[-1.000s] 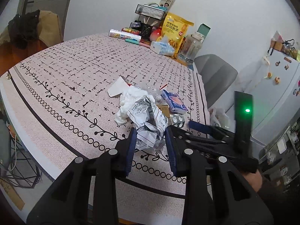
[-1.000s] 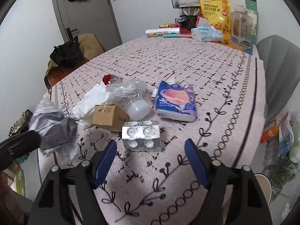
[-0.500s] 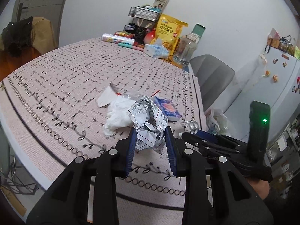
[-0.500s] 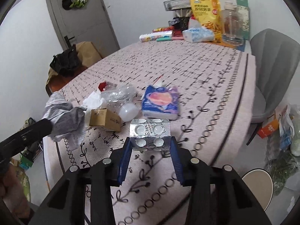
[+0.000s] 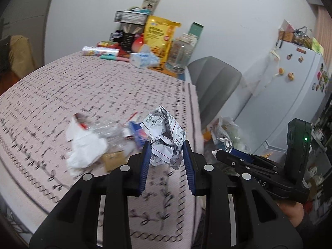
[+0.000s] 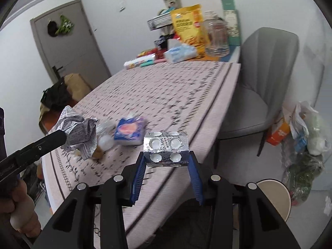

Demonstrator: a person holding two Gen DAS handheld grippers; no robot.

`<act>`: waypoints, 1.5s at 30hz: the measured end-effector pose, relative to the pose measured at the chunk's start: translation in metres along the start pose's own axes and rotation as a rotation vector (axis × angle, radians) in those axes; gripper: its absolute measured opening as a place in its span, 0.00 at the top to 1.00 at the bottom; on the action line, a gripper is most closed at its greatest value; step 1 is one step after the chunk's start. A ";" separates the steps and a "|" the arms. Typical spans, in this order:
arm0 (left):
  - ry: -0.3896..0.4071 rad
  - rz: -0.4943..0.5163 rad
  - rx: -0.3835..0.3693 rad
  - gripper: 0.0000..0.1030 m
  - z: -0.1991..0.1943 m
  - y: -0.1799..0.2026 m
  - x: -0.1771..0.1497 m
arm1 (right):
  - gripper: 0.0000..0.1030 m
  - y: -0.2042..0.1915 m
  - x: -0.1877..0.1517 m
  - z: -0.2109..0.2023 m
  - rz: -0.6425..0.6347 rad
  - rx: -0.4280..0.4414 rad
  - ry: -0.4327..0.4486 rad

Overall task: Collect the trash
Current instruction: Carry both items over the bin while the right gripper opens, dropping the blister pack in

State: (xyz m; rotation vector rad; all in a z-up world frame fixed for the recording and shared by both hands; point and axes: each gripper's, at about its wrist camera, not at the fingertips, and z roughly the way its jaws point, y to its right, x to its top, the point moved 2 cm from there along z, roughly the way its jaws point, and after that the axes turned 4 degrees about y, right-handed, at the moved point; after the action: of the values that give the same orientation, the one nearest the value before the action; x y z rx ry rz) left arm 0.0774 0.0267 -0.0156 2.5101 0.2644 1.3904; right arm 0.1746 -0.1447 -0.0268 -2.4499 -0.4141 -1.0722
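Left of the blister pack [image 6: 166, 147], the left gripper [image 5: 166, 155] pinches a crumpled printed paper ball [image 5: 165, 139] above the table [image 5: 103, 95]. The right gripper [image 6: 167, 161] clamps the silver four-bubble pack, lifted off the table edge.

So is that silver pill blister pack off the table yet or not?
Off. The blister pack is clamped between the right gripper pads, lifted clear of the tablecloth.

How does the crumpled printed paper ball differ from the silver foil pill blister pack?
The crumpled printed paper ball is white with black text and irregular; the silver foil pill blister pack is shiny, rectangular, with round bubbles. The paper sits in the left claw, the pack in the right claw. Both are clamped above the table.
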 end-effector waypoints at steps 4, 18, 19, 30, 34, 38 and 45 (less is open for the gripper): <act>-0.005 0.028 -0.041 0.70 0.015 0.023 0.009 | 0.61 0.028 0.004 -0.014 0.043 -0.048 0.031; -0.090 0.103 -0.159 0.70 0.084 0.105 0.010 | 0.60 0.124 -0.010 -0.041 0.182 -0.201 0.054; -0.100 0.107 -0.164 0.70 0.088 0.109 0.009 | 0.60 0.130 -0.011 -0.042 0.191 -0.208 0.055; -0.215 0.157 -0.202 0.70 0.142 0.155 -0.014 | 0.60 0.201 -0.042 -0.034 0.309 -0.284 0.023; -0.261 0.167 -0.200 0.70 0.161 0.166 -0.023 | 0.60 0.224 -0.056 -0.026 0.350 -0.302 0.004; -0.295 0.163 -0.190 0.70 0.179 0.173 -0.029 | 0.60 0.242 -0.068 -0.019 0.377 -0.315 -0.009; -0.349 0.165 -0.176 0.70 0.204 0.186 -0.043 | 0.59 0.275 -0.083 -0.009 0.419 -0.337 -0.010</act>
State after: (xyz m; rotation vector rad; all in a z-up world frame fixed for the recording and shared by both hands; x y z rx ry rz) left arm 0.2343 -0.1901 -0.0963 2.6110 -0.1302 0.9521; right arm 0.2331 -0.3947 -0.1563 -2.6597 0.2949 -1.0074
